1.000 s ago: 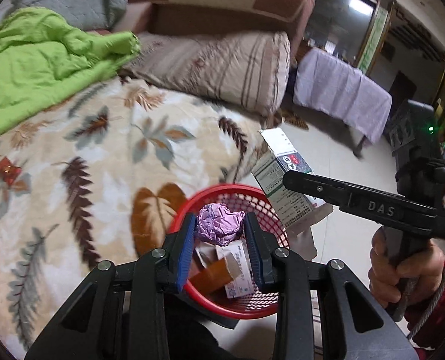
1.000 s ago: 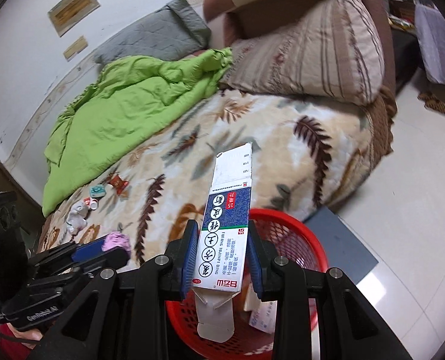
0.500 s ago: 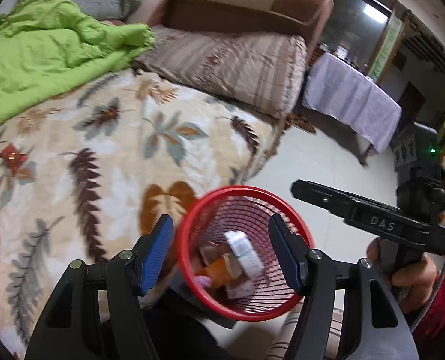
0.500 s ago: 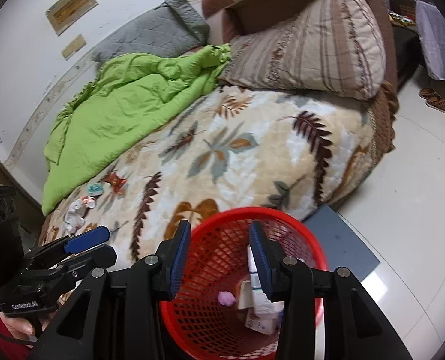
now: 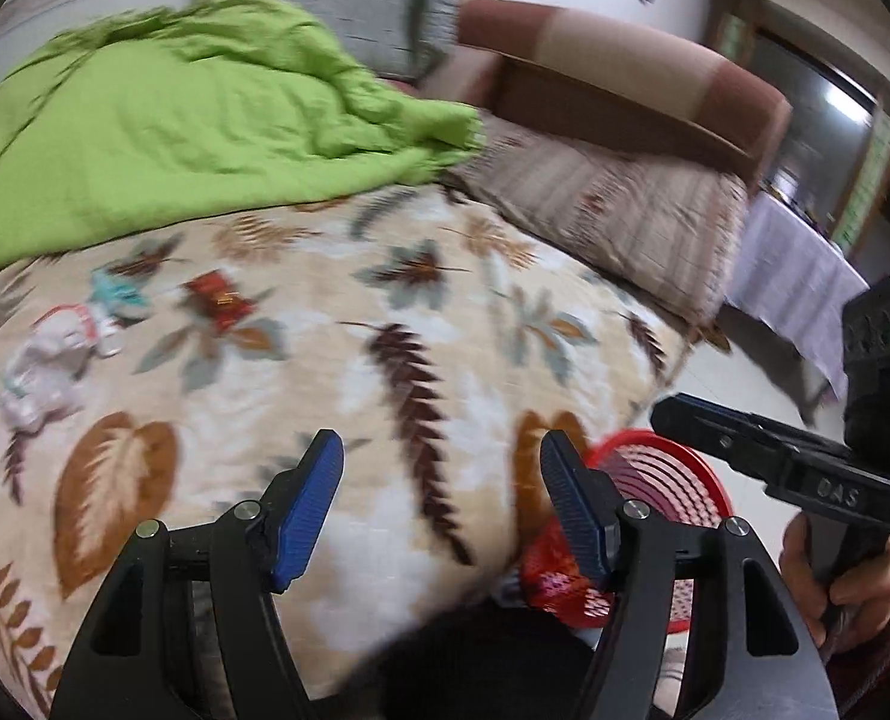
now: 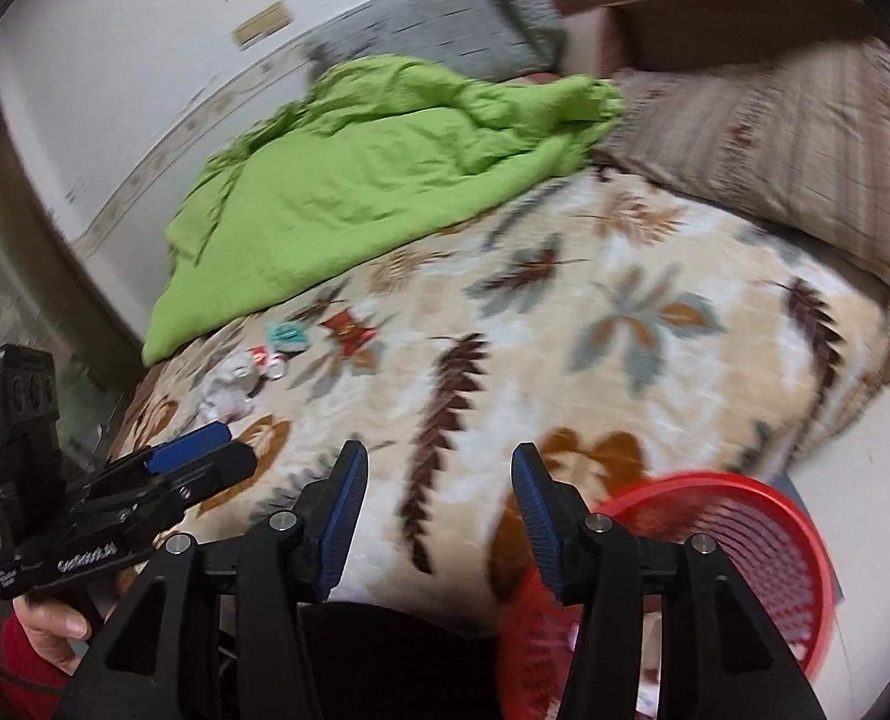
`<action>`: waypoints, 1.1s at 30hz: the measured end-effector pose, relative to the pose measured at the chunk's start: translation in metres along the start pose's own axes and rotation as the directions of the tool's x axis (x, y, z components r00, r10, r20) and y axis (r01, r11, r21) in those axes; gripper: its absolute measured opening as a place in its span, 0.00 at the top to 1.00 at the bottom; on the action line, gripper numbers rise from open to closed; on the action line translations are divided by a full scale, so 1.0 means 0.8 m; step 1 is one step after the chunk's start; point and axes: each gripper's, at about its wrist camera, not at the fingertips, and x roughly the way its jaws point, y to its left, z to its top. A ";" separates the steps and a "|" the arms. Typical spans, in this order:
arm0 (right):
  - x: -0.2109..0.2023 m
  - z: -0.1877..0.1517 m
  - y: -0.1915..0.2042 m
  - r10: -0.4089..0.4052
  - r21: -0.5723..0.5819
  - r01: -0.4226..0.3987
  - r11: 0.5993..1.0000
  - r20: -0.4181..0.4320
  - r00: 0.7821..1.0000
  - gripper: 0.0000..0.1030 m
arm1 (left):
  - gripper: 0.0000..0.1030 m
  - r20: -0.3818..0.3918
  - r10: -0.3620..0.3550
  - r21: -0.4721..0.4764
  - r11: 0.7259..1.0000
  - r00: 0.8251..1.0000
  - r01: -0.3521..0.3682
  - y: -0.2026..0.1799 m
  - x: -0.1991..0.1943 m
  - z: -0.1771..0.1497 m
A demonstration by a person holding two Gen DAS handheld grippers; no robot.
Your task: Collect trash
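My left gripper (image 5: 441, 474) hangs over the leaf-patterned blanket (image 5: 384, 312), its jaws opening with nothing between them. My right gripper (image 6: 438, 480) is likewise empty and its jaws are opening. The red mesh basket (image 6: 763, 540) stands on the floor at the bed's edge, now at the lower right of both views (image 5: 667, 480). On the blanket lie a red wrapper (image 5: 219, 300), a teal wrapper (image 5: 114, 294) and crumpled white trash (image 5: 48, 360). From the right wrist the same red wrapper (image 6: 348, 330), teal wrapper (image 6: 288, 333) and white trash (image 6: 234, 384) lie far left.
A green quilt (image 5: 174, 138) covers the bed's far side, with a striped pillow (image 5: 613, 210) and a grey pillow (image 5: 348, 6) behind. A cloth-covered table (image 5: 793, 276) stands on the tiled floor to the right. A hand in a red sleeve (image 6: 48, 624) holds the left gripper.
The purple wad and the box have dropped into the basket. Both grippers opened and swung left from above the basket to over the blanket.
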 end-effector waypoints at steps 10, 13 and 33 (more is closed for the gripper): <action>0.081 0.014 0.080 0.071 -0.117 -0.081 0.990 -0.089 0.994 0.47 | 0.35 0.042 0.261 -0.168 0.953 0.964 -0.251 0.158 -0.020 -0.005; 0.103 0.016 0.092 0.076 -0.136 -0.091 0.986 -0.114 0.991 0.45 | 0.35 0.028 0.353 -0.244 0.910 0.935 -0.336 0.217 -0.022 -0.008; 0.243 0.072 0.130 0.075 -0.148 -0.105 0.983 -0.196 0.978 0.45 | 0.50 -0.099 0.429 -0.352 0.829 0.898 -0.435 0.367 0.065 -0.003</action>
